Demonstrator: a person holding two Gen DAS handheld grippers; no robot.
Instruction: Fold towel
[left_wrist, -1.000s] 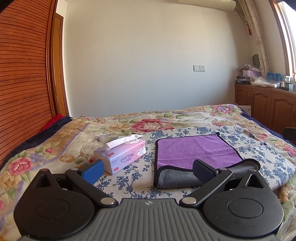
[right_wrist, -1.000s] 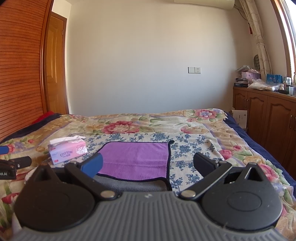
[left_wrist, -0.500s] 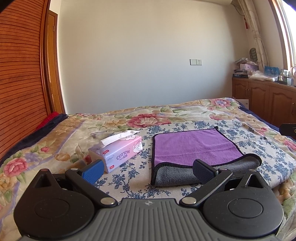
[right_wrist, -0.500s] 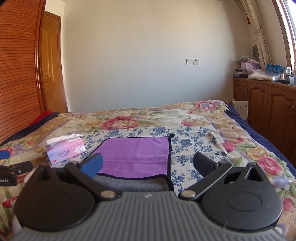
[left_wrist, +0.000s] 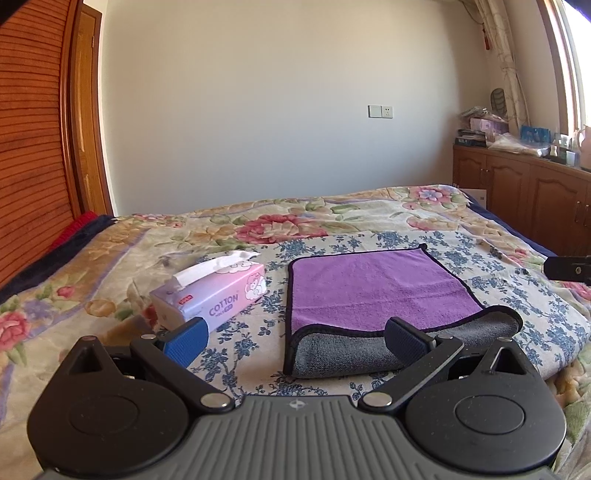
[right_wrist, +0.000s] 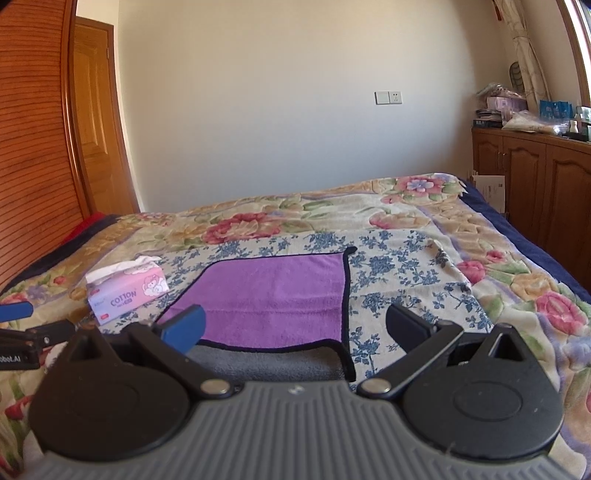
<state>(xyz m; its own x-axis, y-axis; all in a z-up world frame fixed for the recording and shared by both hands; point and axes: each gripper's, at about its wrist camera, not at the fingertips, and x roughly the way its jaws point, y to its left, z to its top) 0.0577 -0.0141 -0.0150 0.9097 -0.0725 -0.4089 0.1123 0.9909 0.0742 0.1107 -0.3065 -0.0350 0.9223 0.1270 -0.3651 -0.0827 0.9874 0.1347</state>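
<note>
A purple towel (left_wrist: 373, 288) with black trim and a grey underside lies folded in half on the bed, its rolled fold edge nearest me. It also shows in the right wrist view (right_wrist: 273, 299). My left gripper (left_wrist: 295, 338) is open and empty, held just short of the towel's near left corner. My right gripper (right_wrist: 295, 326) is open and empty, held over the towel's near right part. The right gripper's tip shows at the right edge of the left wrist view (left_wrist: 569, 268). The left gripper shows at the left edge of the right wrist view (right_wrist: 22, 332).
A pink tissue box (left_wrist: 214, 295) stands on the bed just left of the towel, also in the right wrist view (right_wrist: 125, 291). The bed (left_wrist: 424, 210) has a floral cover. A wooden wardrobe (left_wrist: 33, 147) stands left, wooden cabinets (left_wrist: 524, 195) right.
Both grippers have tilted and drawn back slightly, so the towel sits a little lower in view. The jaws stay open. The towel has not moved.
</note>
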